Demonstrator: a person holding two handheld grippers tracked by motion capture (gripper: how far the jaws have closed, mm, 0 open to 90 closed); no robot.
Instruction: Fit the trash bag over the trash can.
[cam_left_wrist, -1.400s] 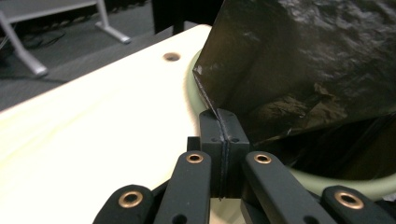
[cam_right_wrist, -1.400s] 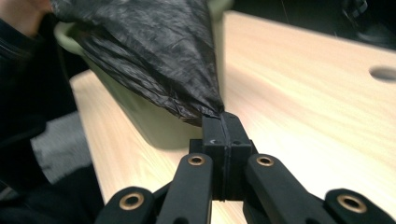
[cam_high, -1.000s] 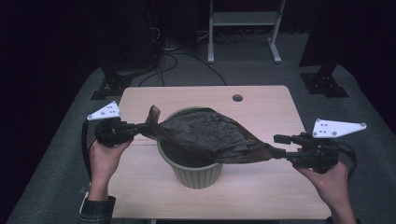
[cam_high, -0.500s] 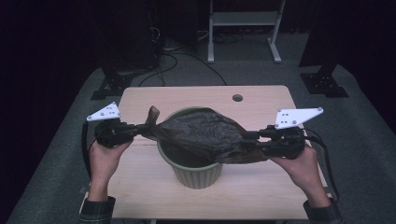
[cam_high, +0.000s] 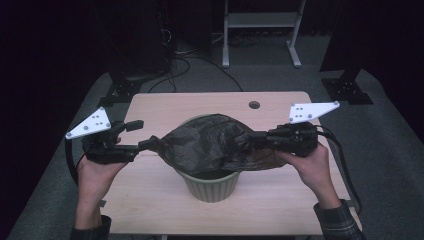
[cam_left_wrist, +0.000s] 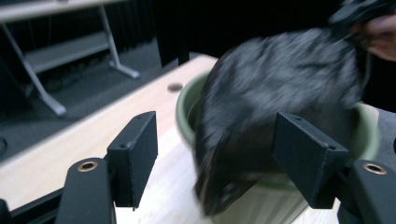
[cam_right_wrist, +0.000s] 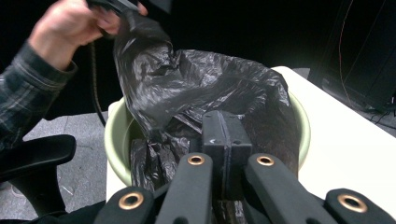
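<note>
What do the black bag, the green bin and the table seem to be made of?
Black bag: probably thin plastic film, glossy; it crumples into fine wrinkles that catch the light.
Green bin: likely moulded plastic, matte pale green with vertical ribs on its wall; glazed ceramic cannot be ruled out.
Table: light wood or wood-look laminate, smooth, with faint grain.

The table (cam_high: 165, 107) is viewed from above the person's near edge, facing forward and down. Each gripper view is taken close, along its own jaws. The green pot (cam_high: 212, 186) and black bag (cam_high: 210, 142) are shared by all three.
</note>
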